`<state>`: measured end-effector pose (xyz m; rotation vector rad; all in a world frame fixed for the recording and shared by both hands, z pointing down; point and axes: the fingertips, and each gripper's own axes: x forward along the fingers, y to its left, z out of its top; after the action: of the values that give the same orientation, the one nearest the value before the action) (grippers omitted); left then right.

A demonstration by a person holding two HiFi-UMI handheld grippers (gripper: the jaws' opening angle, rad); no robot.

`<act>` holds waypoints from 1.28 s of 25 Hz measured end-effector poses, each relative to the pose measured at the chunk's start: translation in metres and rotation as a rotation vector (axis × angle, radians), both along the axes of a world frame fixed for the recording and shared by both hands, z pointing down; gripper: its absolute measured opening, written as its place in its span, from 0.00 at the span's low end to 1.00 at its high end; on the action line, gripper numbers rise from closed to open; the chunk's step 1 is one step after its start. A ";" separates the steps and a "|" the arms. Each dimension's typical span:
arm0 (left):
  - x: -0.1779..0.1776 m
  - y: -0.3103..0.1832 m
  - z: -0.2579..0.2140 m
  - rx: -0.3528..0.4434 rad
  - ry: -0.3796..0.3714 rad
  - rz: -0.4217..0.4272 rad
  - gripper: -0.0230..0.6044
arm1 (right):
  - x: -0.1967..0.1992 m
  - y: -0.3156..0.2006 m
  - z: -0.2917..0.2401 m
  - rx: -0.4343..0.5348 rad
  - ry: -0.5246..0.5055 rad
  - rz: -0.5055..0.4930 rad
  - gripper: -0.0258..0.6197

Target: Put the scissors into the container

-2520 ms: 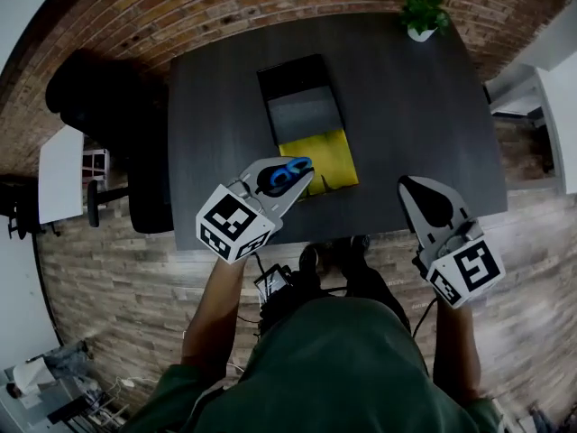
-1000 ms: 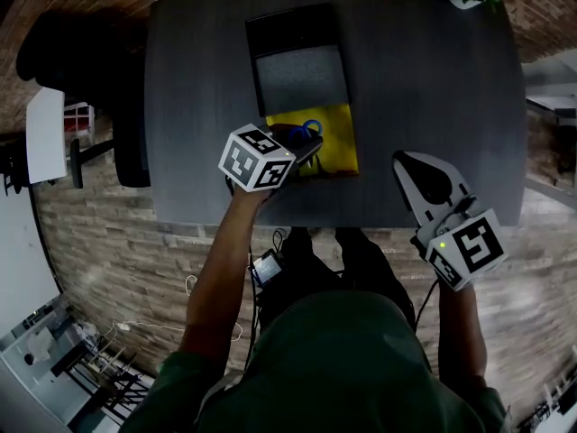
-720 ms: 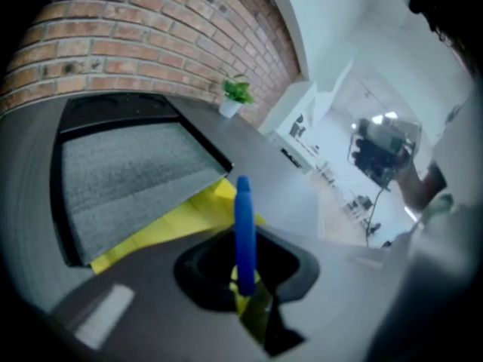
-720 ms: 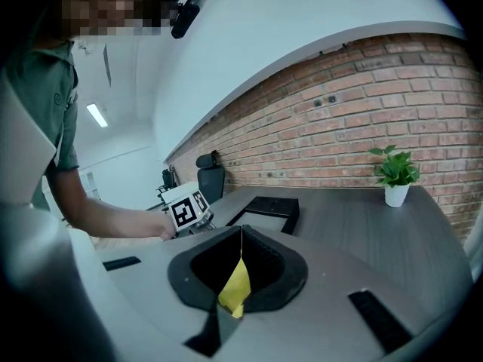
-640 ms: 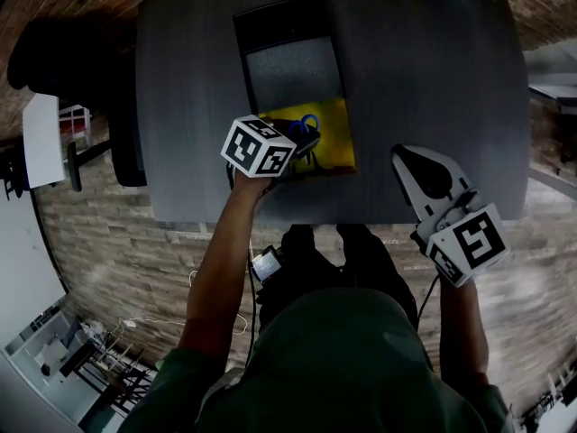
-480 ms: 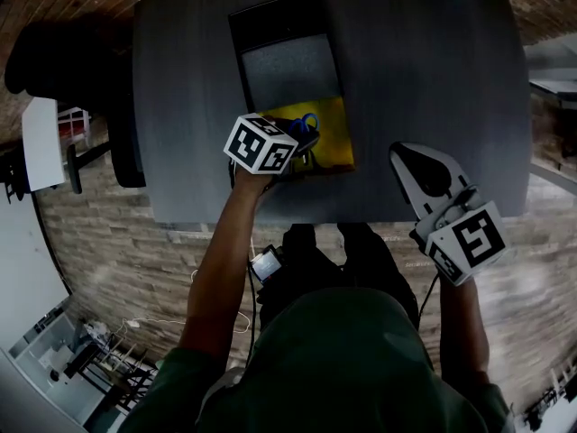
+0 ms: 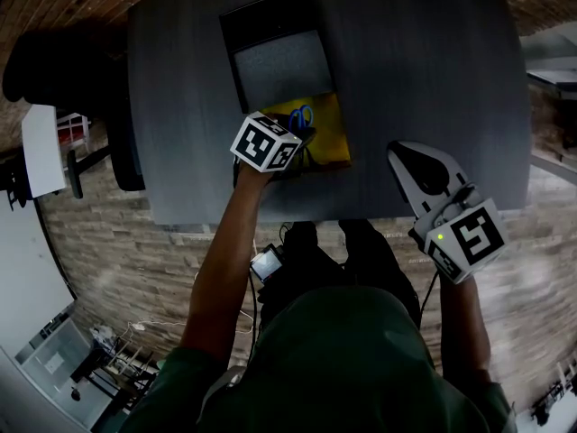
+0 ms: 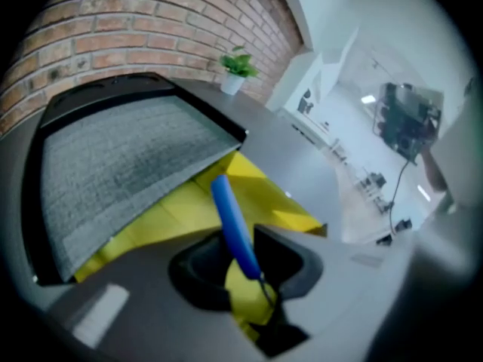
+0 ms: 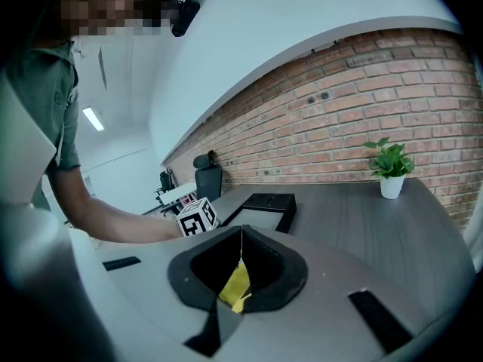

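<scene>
1. Left gripper [image 8: 240,251]: the fingers are parted and have just been opening. The scissors [image 8: 230,210] are seen in the gap, with yellow showing beside the blade, so no clamping is recorded. Its marker cube [image 7: 266,142] is held over the near left of the container.
2. Scissors [image 7: 302,115]: blue-handled, with the handles pointed far and the blade running back between the left fingers. They are placed within the yellow section [image 7: 332,142], close to its far edge. Whether they rest on its floor cannot be told.
3. Right gripper [image 9: 241,236]: the fingers are brought together at the tips and nothing is held. It is kept at the near right edge of the bench, well apart from the container.
4. Container [image 7: 236,70]: black and oblong. From far to near it is divided into a black section, a grey-lined section [image 7: 279,66] and the yellow section.
5. Bench [image 7: 424,61]: dark grey, with the container set left of its centre.
6. Potted plant [image 9: 390,168]: placed at the far right of the bench, before a brick wall [image 9: 362,96].
7. Black chair [image 7: 54,61]: stood left of the bench.
</scene>
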<state>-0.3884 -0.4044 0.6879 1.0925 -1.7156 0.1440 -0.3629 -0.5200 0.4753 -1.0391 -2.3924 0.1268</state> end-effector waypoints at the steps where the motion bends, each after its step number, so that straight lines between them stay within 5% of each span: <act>1: 0.000 0.000 0.001 -0.009 -0.010 0.007 0.17 | 0.001 0.000 0.000 0.000 -0.001 0.000 0.05; 14: 0.004 0.002 -0.005 -0.083 -0.091 0.067 0.26 | 0.014 0.001 -0.012 0.006 -0.029 0.011 0.05; 32: 0.009 0.030 -0.063 -0.120 -0.266 0.120 0.26 | 0.051 0.027 -0.043 0.022 -0.080 0.026 0.05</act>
<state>-0.3795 -0.3745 0.6248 1.1257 -1.8491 0.4806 -0.3119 -0.4927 0.4326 -1.0208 -2.4742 0.0687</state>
